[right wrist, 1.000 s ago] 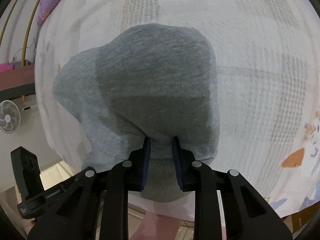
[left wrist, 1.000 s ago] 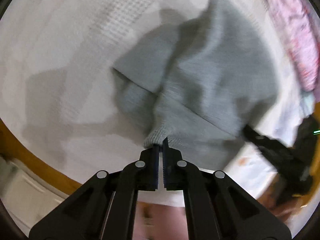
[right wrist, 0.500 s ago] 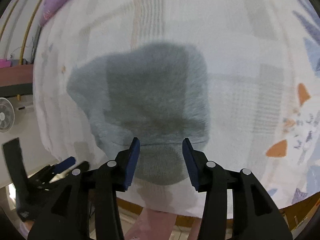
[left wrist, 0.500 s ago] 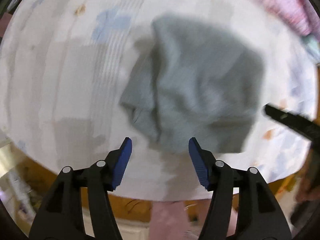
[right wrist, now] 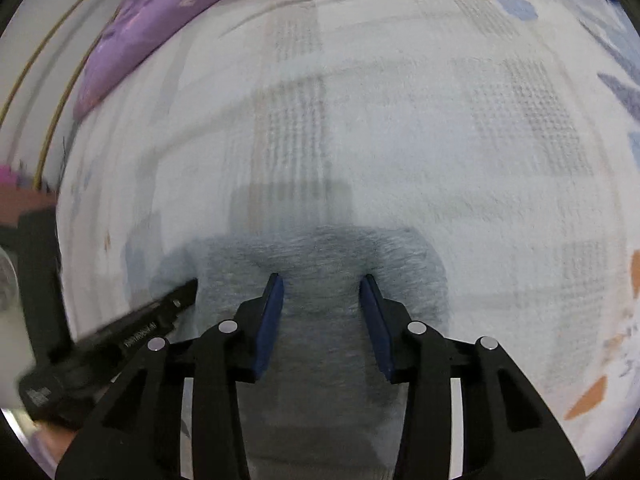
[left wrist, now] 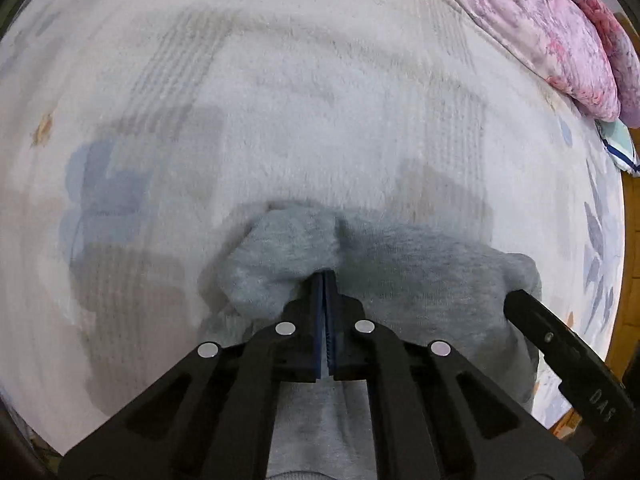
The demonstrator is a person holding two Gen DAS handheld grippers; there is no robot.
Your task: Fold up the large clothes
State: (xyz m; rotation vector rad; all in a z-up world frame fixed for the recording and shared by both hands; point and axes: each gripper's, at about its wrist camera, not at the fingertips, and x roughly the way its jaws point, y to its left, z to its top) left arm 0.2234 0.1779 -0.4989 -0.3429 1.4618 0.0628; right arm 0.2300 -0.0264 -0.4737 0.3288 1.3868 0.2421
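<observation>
A grey knit garment (left wrist: 420,280) lies bunched on the pale patterned bedspread (left wrist: 280,100), close under both grippers. My left gripper (left wrist: 324,276) is shut, its jaws pinching a raised fold of the grey garment. In the right wrist view the garment (right wrist: 320,264) lies flat between and under the fingers. My right gripper (right wrist: 322,284) is open, its blue pads apart, just above the cloth and holding nothing. The right gripper's arm shows at the lower right of the left wrist view (left wrist: 560,344), and the left gripper shows at the lower left of the right wrist view (right wrist: 120,340).
A pink floral quilt (left wrist: 560,28) is heaped at the far right of the bed; it also shows as purple cloth (right wrist: 152,28) in the right wrist view. The bed's wooden edge (left wrist: 632,260) runs along the right. The bedspread (right wrist: 440,120) stretches beyond the garment.
Both grippers let go of the garment and it dropped flat on the bed. The left gripper has since come down and shut on a fold. The right gripper stays open, now lower and closer.
</observation>
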